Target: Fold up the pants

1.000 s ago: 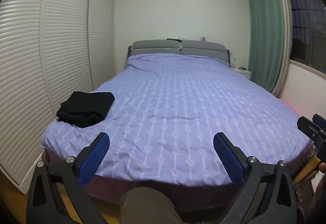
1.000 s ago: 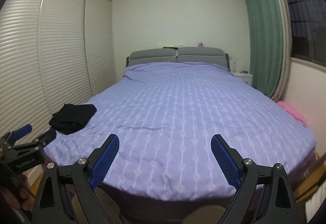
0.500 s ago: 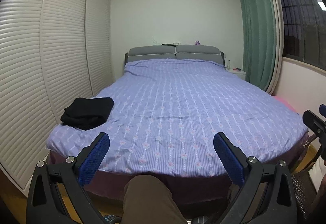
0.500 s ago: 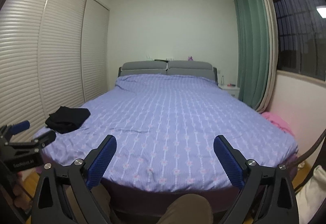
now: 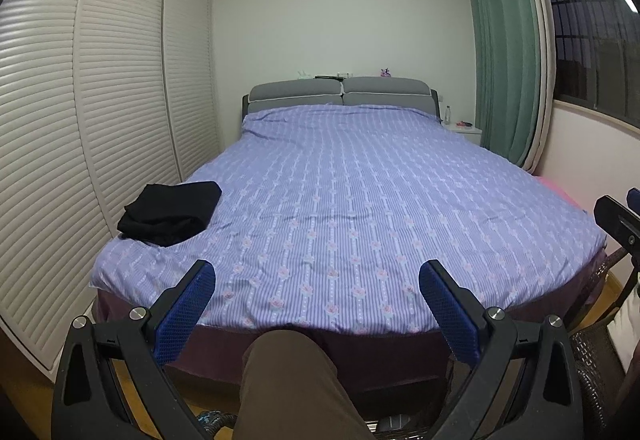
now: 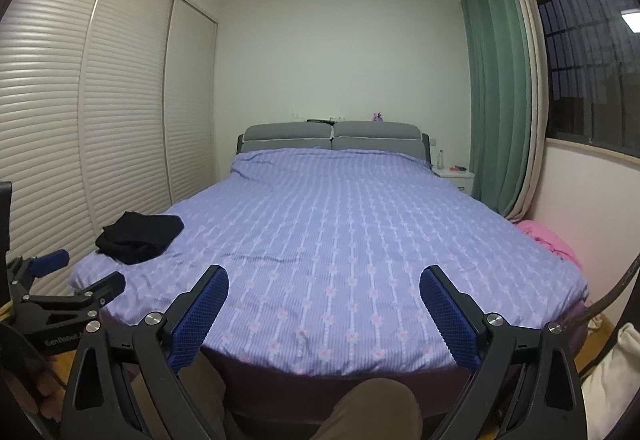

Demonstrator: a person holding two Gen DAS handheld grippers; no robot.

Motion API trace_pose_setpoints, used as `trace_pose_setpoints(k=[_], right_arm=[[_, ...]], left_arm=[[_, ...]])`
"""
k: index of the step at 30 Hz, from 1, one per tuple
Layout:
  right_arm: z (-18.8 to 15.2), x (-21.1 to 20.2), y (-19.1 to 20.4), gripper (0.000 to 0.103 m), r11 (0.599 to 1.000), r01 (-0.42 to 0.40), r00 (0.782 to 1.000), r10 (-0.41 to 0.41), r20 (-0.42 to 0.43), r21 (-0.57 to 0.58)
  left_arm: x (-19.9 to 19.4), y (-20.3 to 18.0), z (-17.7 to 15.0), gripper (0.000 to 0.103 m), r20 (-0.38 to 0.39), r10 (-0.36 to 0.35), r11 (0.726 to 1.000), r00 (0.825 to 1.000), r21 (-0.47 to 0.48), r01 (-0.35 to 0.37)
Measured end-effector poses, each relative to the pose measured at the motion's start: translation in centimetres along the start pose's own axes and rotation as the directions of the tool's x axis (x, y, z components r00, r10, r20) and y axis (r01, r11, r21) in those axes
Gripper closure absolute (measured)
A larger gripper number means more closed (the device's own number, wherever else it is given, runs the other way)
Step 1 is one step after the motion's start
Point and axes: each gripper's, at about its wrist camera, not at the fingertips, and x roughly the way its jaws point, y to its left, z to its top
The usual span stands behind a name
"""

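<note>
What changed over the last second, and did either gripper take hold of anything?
Both grippers drew back from the bed, whose foot edge and the floor now show. Nothing was grasped: left gripper and right gripper stayed open and empty. The folded black pants stayed at the bed's near left corner.

Dim, sharp; edges perhaps bowed.

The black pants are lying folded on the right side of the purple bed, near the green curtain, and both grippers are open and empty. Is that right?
Not quite. The black pants lie on the left side of the purple bed, by the white slatted doors, far from the green curtain. Both wrist views show this. The rest holds: the left gripper and right gripper are open and empty.
</note>
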Motion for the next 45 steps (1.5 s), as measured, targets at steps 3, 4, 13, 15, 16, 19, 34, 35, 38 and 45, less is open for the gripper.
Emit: trace_pose_setpoints(k=[3, 4, 13, 15, 16, 19, 34, 35, 38, 45], right_arm=[[-0.1, -0.1, 0.0, 0.005, 1.0, 0.004, 1.0, -0.004, 0.003, 0.001], [-0.1, -0.2, 0.0, 0.005, 1.0, 0.006, 1.0, -0.006, 0.003, 0.003], [0.0, -0.6, -0.5, 0.005, 0.999, 0.027, 0.999, -0.028, 0.019, 0.025], [0.0, -0.6, -0.6, 0.005, 0.999, 0.028, 0.999, -0.029, 0.023, 0.027], [0.0, -0.7, -0.6, 0.005, 0.999, 0.03, 0.999, -0.031, 0.025, 0.026], [0.1, -0.7, -0.6, 0.005, 0.999, 0.034, 0.999, -0.035, 0.029, 0.023], [-0.1, -0.4, -0.8, 0.005, 0.999, 0.041, 0.999, -0.041, 0.017, 0.029], [0.0, -0.3, -0.9, 0.005, 0.999, 0.041, 0.999, -0.041, 0.017, 0.028], [0.0, -0.4, -0.9, 0.005, 0.999, 0.041, 0.999, -0.041, 0.017, 0.027], [0.1, -0.5, -1.1, 0.005, 0.999, 0.04, 0.999, -0.04, 0.017, 0.032]], left_arm=[[0.0, 0.3, 0.1, 0.0, 0.002, 0.009, 1.0, 1.0, -0.012, -0.009], [-0.1, 0.4, 0.1, 0.0, 0.006, 0.013, 1.0, 1.0, -0.018, -0.013], [-0.3, 1.2, 0.2, 0.0, 0.018, 0.042, 0.998, 0.999, -0.045, -0.042], [-0.3, 1.2, 0.1, 0.0, 0.023, 0.049, 0.998, 0.999, -0.042, -0.048], [-0.3, 1.2, 0.1, 0.0, 0.023, 0.05, 0.998, 0.998, -0.044, -0.049], [-0.2, 1.2, 0.1, 0.0, 0.019, 0.047, 0.998, 0.999, -0.048, -0.046], [-0.9, 1.0, 0.3, 0.0, 0.032, 0.042, 0.998, 0.999, -0.043, -0.041], [-1.0, 1.0, 0.3, 0.0, 0.032, 0.041, 0.998, 0.999, -0.043, -0.04], [-1.2, 0.9, 0.4, 0.0, 0.034, 0.038, 0.998, 0.999, -0.043, -0.037], [-1.4, 0.9, 0.4, 0.0, 0.037, 0.033, 0.999, 0.999, -0.043, -0.031]])
